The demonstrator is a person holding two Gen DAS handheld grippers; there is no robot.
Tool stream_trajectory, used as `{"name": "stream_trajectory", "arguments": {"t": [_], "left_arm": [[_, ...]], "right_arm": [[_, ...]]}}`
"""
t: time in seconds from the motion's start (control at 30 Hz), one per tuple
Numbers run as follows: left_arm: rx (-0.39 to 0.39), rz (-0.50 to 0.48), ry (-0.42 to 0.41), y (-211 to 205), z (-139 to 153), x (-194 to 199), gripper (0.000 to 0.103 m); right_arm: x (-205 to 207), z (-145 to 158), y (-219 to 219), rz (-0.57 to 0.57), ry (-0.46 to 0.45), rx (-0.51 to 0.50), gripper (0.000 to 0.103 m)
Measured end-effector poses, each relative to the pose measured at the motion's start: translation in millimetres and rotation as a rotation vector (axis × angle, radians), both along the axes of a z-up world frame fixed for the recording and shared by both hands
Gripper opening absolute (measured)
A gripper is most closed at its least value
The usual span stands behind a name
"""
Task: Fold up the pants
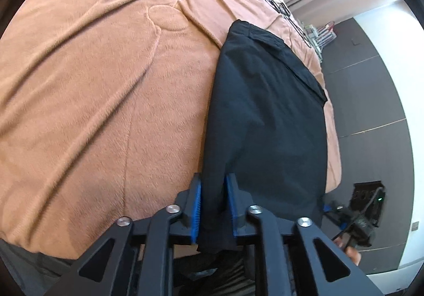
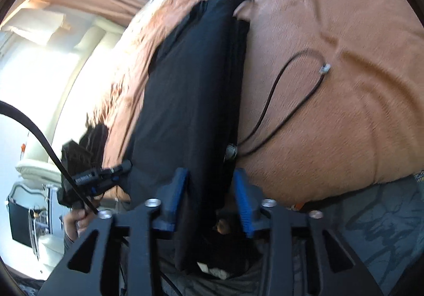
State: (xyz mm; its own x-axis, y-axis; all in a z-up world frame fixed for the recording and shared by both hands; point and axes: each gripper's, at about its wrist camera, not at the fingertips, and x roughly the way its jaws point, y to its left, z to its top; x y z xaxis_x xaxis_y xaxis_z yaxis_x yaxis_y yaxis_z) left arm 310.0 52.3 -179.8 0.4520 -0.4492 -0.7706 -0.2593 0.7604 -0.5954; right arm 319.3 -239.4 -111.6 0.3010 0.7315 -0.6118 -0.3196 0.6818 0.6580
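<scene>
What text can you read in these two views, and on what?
Nothing is readable.
Black print on the orange blanket: too distorted.
White lettering on the left claw body: blurred.
Pale tag on the black pants: illegible.

Both the left tongs (image 1: 214, 206) and the right tongs (image 2: 210, 200) point downward, jaws partly parted around dark cloth.

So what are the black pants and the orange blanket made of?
The black pants look like a thin, smooth woven cloth, matte, with soft flat folds; maybe cotton or a synthetic. The orange blanket looks like fuzzy fleece or plush: its short nap shows brushed streaks.
</scene>
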Motion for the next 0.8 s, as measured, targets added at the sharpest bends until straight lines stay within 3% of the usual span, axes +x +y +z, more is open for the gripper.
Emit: {"name": "stream_trajectory", "arguments": {"t": [0.1,0.13,0.53,0.8], "left_arm": [[0.022,0.024,-0.011,7.6,1.4,6.3,0.044],[0.019,0.032,-0.017,10.4,2.3,10.5,0.044],[0.011,0.003,-0.037,17.2,1.5,58.9,0.045],[-0.019,-0.039,-0.026,14.7,-9.6,88.6,0.045]], "right_arm": [[14.0,7.8,-16.2,-0.033,-0.011,0.065,0.054],[20.4,8.4,-19.1,-0.038,-0.011,0.079,0.054],[80.6,-33.4,3.4,-0.035,0.162,0.177,0.054],[103.0,-37.4,17.1,-0.017,0.206,0.185,0.054]]}}
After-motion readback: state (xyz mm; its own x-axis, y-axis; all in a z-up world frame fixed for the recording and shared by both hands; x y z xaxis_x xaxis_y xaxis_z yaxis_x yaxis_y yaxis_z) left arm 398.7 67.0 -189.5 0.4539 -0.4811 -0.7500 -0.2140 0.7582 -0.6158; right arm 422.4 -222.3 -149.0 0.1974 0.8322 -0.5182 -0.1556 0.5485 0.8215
